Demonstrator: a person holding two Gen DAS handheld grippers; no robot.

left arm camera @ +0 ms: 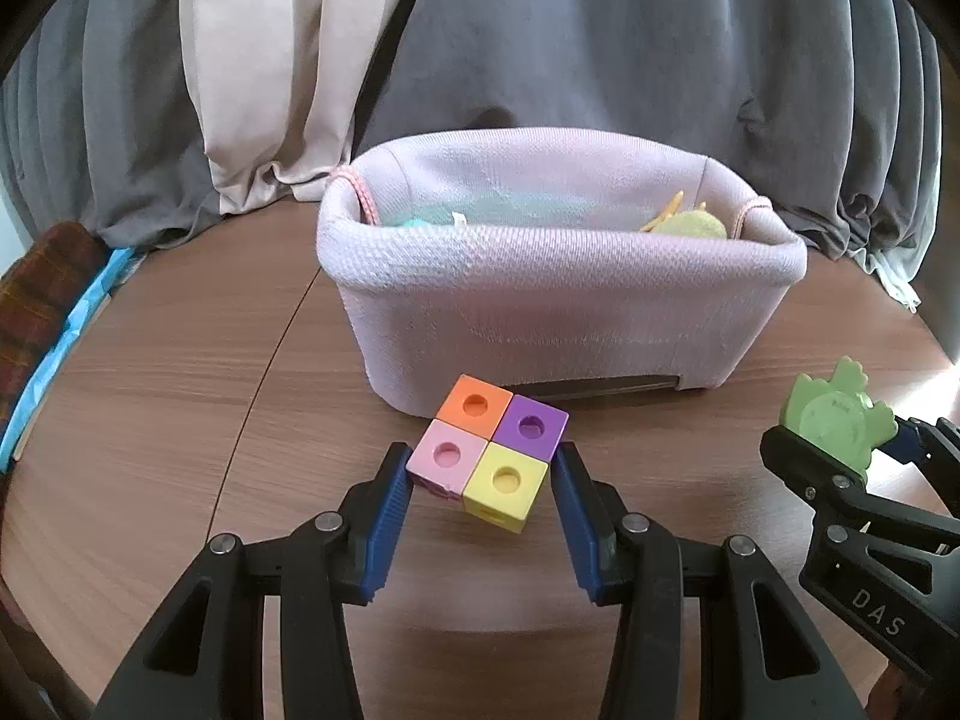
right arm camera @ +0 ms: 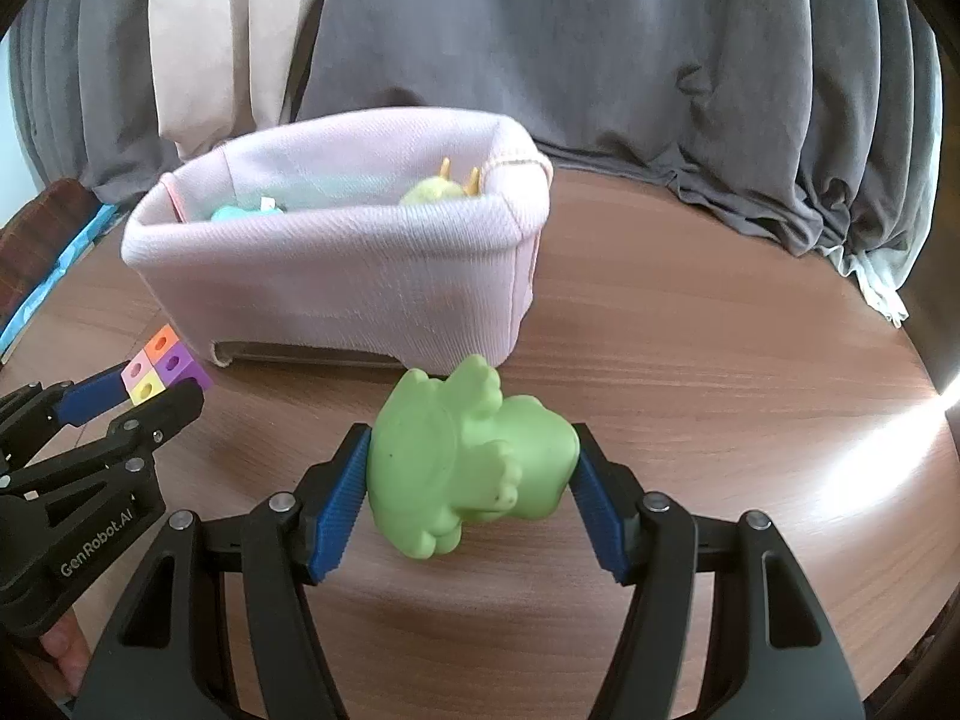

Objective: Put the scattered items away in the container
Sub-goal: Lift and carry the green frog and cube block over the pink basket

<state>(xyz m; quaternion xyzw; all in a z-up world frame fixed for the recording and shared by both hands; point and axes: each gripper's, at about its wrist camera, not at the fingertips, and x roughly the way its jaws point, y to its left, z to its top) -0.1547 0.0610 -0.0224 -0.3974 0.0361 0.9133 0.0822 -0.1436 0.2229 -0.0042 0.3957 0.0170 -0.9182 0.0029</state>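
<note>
A block of four joined cubes (left arm camera: 489, 456) (orange, purple, pink and yellow, each with one round hole in its upward face) is clamped between the blue fingers (left arm camera: 384, 519) of the left gripper (left arm camera: 486, 480). The block is seen raised above the wooden counter (left arm camera: 180, 396), just in front of the pale pink fabric basket (left arm camera: 558, 324); it is square, so no long axis can be told, and its corners are turned diagonally toward the basket.

One green rubber frog toy (right arm camera: 471, 462) is gripped by the right gripper (right arm camera: 471, 474), the fingers (right arm camera: 339, 510) pressed on its flat base at one side and its rounded head at the other. Its long axis thus lies across the fingers, with the limbs pointed up and toward the basket, which is close ahead and to the left.

Two soft items are seen inside the one basket: a turquoise one (right arm camera: 240, 213) and a yellow-green one (right arm camera: 432, 192) (both mostly hidden by the rim). Grey and cream curtains (left arm camera: 600, 48) hang behind the counter.
</note>
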